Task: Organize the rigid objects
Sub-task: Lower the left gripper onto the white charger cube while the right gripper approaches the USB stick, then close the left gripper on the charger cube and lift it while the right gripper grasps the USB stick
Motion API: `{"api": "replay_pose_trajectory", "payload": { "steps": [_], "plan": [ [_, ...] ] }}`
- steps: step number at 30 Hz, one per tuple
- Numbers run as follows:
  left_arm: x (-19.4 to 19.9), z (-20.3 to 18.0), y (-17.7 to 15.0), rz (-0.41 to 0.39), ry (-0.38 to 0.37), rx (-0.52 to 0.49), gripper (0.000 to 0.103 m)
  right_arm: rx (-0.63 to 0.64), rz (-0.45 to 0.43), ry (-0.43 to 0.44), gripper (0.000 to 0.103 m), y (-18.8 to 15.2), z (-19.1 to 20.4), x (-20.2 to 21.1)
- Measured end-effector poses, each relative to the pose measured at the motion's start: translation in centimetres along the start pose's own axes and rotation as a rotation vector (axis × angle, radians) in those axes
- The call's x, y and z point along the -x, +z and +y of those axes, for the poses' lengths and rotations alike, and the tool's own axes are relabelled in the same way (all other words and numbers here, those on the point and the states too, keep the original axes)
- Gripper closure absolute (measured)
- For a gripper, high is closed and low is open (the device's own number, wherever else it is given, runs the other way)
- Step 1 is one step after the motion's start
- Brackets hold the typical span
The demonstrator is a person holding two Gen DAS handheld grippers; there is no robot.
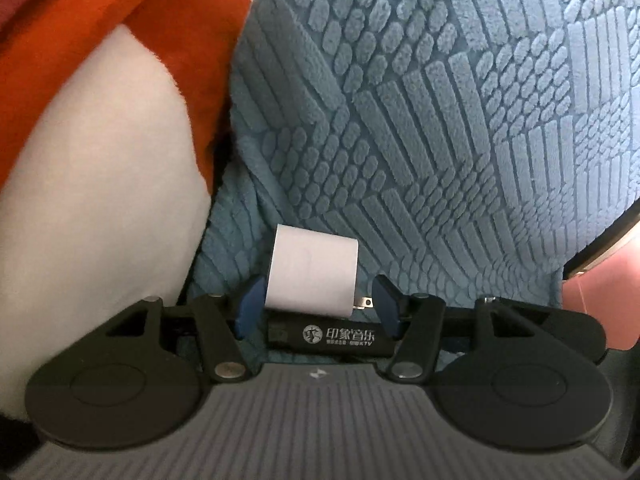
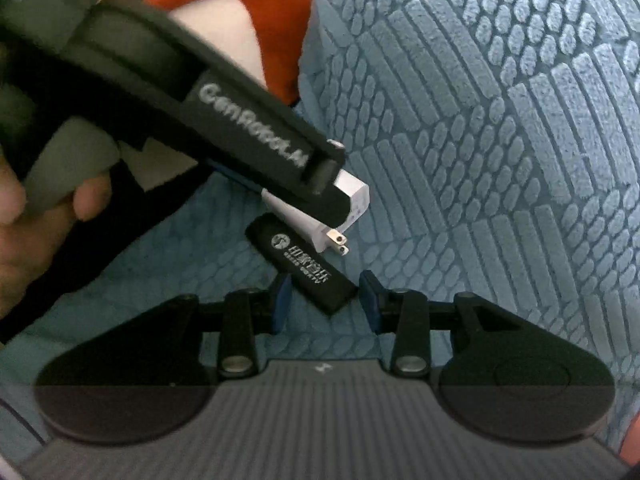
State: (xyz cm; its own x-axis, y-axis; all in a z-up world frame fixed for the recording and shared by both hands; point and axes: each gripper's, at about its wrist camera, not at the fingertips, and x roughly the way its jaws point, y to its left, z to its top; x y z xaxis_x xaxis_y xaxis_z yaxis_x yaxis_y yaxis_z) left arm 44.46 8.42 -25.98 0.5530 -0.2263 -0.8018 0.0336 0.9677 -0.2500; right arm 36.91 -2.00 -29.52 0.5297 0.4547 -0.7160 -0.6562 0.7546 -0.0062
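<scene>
Blue textured blanket (image 1: 440, 120) underlies all; no container shows. Left gripper (image 1: 316, 304), jaws apart, straddles the white charger plug (image 1: 312, 272), left pad touching or nearly so, prongs pointing right. Right gripper (image 2: 326, 300), jaws apart, flanks one end of the black lighter (image 2: 304, 268), which lies on the blanket, long axis diagonal, just beside the plug.

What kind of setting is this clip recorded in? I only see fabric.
Probably a home, on a bed or sofa, not a workbench: the white charger plug and black lighter-like stick lie on a blue textured plush blanket, with an orange-and-white soft cushion beside it. No room is visible.
</scene>
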Motion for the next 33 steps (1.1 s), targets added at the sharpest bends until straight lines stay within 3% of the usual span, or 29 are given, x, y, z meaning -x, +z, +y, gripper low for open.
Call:
{"api": "replay_pose_trajectory", "payload": {
  "steps": [4,8,12,18,23,28,30,31,33],
  "plan": [
    [-0.3,-0.3,-0.5,0.025,0.019,-0.025,0.038,0.010,0.011,0.007,0.062,0.1,0.3,-0.2],
    [-0.8,-0.4,-0.5,0.023,0.029,-0.011,0.038,0.046,0.034,0.012,0.068,0.4,0.6,0.2],
    [-0.7,-0.2,-0.4,0.019,0.034,0.014,0.044,0.059,0.062,-0.014,0.071,0.8,1.0,1.2],
    [0.3,-0.4,-0.4,0.016,0.043,0.047,0.045,0.081,0.071,-0.054,0.092,1.1,1.6,3.1],
    [1.4,-0.2,-1.1,-0.001,0.056,0.088,0.045,0.025,0.088,-0.052,0.092,-0.1,1.0,4.4],
    [1.8,-0.3,-1.5,-0.010,0.064,0.087,0.045,0.003,0.013,-0.037,0.088,0.5,0.2,5.2],
    [2.2,0.0,-1.7,-0.008,0.062,0.087,0.045,0.022,0.007,-0.030,0.075,1.1,0.4,5.0],
    [2.2,0.2,-1.6,-0.008,0.062,0.093,0.045,0.035,0.001,-0.033,0.061,1.2,0.5,4.7],
    [2.3,0.9,-1.1,-0.007,0.057,0.109,0.045,0.051,-0.012,-0.021,0.058,1.2,0.6,4.2]
  ]
}}
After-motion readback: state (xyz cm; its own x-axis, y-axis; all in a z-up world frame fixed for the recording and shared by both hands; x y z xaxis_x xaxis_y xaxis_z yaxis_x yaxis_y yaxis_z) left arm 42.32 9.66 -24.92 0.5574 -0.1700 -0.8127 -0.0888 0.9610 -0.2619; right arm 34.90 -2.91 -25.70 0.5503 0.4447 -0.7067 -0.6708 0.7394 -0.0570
